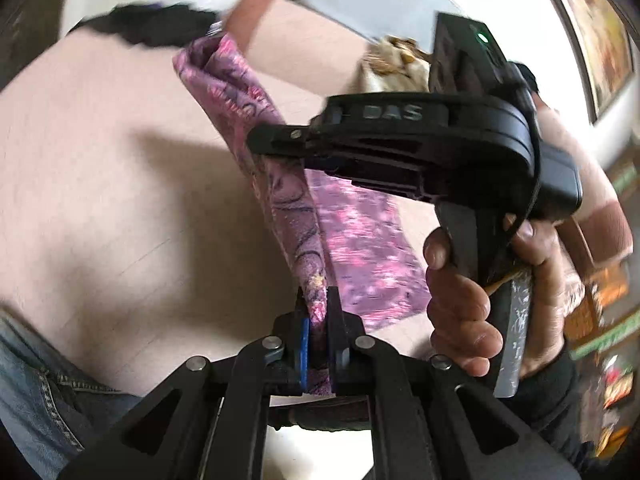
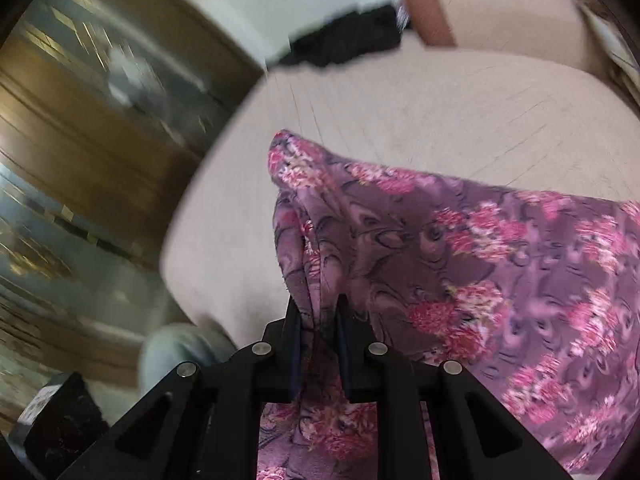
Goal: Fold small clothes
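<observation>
Floral cloth (image 2: 460, 264) pinched at two spots – left tool (image 1: 318, 316) and right tool (image 2: 318, 320) both clamped on fabric – probably lifted off the beige cushion (image 1: 120, 160) for folding.

Thin floral-printed cloth (image 2: 460, 248) looked soft and matt against a smooth beige cushion (image 1: 100, 160); matt black plastic gripper (image 1: 318, 320) linkages carried shiny metal rivets (image 1: 199, 363).

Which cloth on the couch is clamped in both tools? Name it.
The pink floral cloth, pinched by the left tool and the right tool. The black cloth lies untouched at the couch's far edge.
</observation>
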`<state>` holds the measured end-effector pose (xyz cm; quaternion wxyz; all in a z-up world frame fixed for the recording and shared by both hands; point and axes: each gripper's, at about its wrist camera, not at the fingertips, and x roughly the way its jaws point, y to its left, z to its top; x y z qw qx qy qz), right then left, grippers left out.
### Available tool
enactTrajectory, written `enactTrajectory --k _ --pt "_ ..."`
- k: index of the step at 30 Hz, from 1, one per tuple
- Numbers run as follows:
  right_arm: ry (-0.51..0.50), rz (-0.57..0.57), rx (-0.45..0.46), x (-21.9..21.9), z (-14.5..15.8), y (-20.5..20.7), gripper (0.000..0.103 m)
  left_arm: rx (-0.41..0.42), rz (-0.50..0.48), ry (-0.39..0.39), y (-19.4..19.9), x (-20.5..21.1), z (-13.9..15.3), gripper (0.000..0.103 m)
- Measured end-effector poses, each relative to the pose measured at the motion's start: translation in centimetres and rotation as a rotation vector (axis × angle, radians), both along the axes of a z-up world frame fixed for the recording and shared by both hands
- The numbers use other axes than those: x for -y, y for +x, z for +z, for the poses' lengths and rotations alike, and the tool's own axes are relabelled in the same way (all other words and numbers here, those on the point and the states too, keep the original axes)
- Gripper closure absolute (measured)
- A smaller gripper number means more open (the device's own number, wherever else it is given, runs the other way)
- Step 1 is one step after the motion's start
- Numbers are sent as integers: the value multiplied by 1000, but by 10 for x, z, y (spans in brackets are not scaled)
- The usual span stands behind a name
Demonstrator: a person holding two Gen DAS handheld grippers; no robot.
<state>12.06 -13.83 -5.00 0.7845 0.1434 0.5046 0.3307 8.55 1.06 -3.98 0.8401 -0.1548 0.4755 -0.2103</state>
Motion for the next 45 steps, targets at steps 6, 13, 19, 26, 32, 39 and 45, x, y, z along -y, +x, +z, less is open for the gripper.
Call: enactTrajectory --k 6,13,19,26,32,39,45 --pt "235 -128 68 126 27 -21 87 75 -165 137 4 89 30 97" --pt "355 -283 60 252 14 -6 87 4 -294 154 48 191 12 97" --pt "289 -485 -93 323 -39 8 86 -152 -334 113 84 247 -46 97" --pt "66 -588 -262 341 -80 21 83 -270 -324 120 95 269 -95 96" --pt "147 -524 -152 336 -58 22 85 -140 -241 81 80 245 -55 97" --pt "107 -371 -122 319 -42 40 83 -208 -229 154 93 256 -67 96" --pt "-91 -514 -312 352 -91 39 44 -269 -205 -45 87 202 -73 55"
